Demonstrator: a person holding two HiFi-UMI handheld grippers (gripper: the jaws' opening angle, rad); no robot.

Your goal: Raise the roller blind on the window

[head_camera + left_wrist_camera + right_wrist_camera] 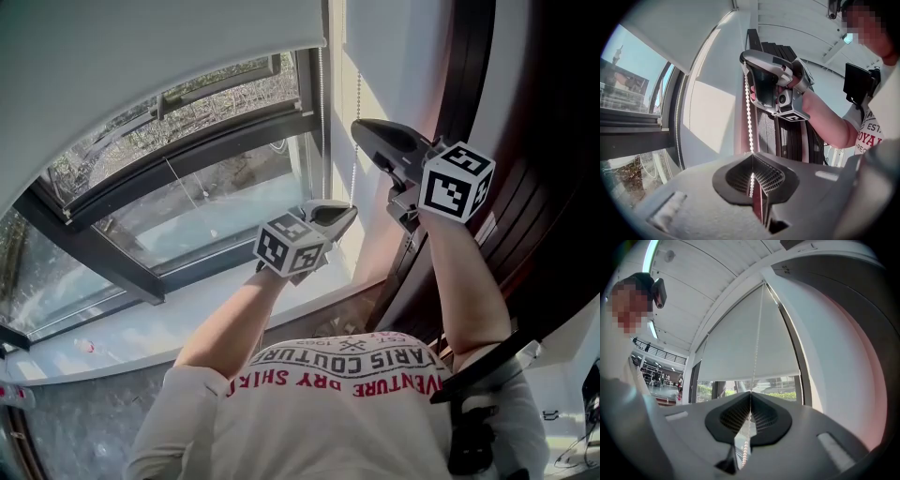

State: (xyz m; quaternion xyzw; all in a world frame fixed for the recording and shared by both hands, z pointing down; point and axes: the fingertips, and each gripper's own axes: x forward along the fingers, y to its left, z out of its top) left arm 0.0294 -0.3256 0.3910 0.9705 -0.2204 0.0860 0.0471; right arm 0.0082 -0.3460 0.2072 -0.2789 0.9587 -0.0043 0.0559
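The white roller blind (141, 56) hangs over the top part of the window, and its lower edge shows in the right gripper view (745, 371). A white bead chain (354, 141) runs down the wall strip right of the window. My left gripper (349, 214) is shut on the chain at the lower spot; the beads (749, 112) pass between its closed jaws (752, 159). My right gripper (361, 127) is higher up, also shut on the chain (757, 343), which enters its closed jaws (751, 394). From the left gripper view the right gripper (744, 57) sits directly above on the same strand.
A dark window frame (103, 253) and a pale sill (187, 319) lie below the blind. Dark wooden slats (525, 187) stand close on the right, behind my right arm. A white wall strip (384, 66) separates window and slats.
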